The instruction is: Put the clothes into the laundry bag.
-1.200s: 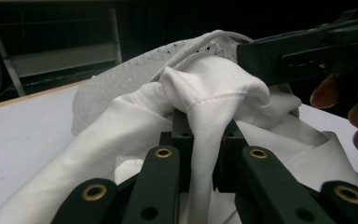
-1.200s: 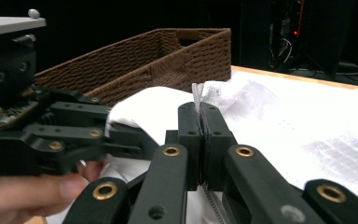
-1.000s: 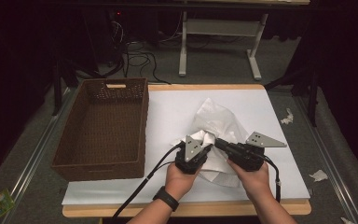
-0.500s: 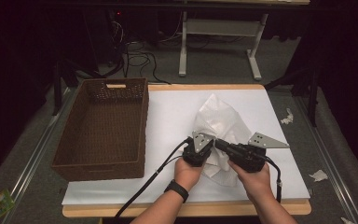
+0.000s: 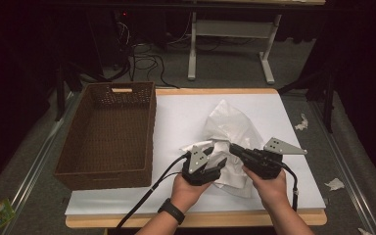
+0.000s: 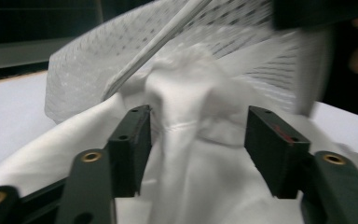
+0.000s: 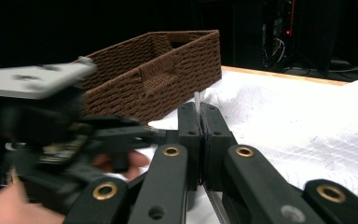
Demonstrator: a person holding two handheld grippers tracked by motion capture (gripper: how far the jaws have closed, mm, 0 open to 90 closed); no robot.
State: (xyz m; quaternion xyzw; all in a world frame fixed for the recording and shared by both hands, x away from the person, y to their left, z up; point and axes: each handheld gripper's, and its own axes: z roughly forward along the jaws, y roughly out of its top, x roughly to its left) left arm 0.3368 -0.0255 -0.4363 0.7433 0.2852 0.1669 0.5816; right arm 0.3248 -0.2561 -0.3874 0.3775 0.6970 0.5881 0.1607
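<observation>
The white-covered table [image 5: 176, 110] carries a brown wicker basket [image 5: 108, 134] at its left and a crumpled white garment [image 5: 230, 129] right of centre, near the front edge. The right gripper [image 7: 200, 116] is clamped on a thin edge of the garment. The left gripper [image 6: 196, 130] has just been opening; its jaws stand apart with fabric bunched between them, unpressed. Judged step: regrasping for a fold. Next, the left gripper must close on a fresh edge.

— Where's the basket [image 5: 111, 134]?
— Along the counter's [image 5: 176, 112] left edge.
— And the cloth [image 5: 230, 129]?
— Right of it, mid-counter toward the near edge, with both tongs, left [image 5: 214, 157] and right [image 5: 233, 147], on its near part.
</observation>
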